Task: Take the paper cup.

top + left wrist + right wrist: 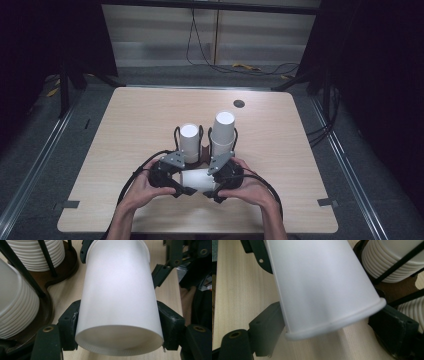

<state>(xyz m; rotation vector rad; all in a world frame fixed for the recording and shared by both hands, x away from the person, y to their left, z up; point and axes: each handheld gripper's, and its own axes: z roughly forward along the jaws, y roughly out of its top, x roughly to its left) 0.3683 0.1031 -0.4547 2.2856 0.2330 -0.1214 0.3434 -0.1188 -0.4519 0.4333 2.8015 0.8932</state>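
Left claw (117,325): clenched on the narrow bottom end of the white cup (117,295), one jaw pressing each side of the cup wall.
Right claw (332,327): grasping the same cup at its rimmed mouth end, one jaw on either side just behind the rolled rim.
White cup: lies on its side between the two claws, spanning from one to the other, just above the counter (125,125).
Hands: the left hand (145,187) and right hand (245,187) each wrap a claw body, close together.
Cup stacks: two stacks of white cups, the left stack (189,142) and the taller right stack (223,132), stand just beyond the claws.
Holder: a dark wire holder (47,275) on a brown base keeps both stacks upright.
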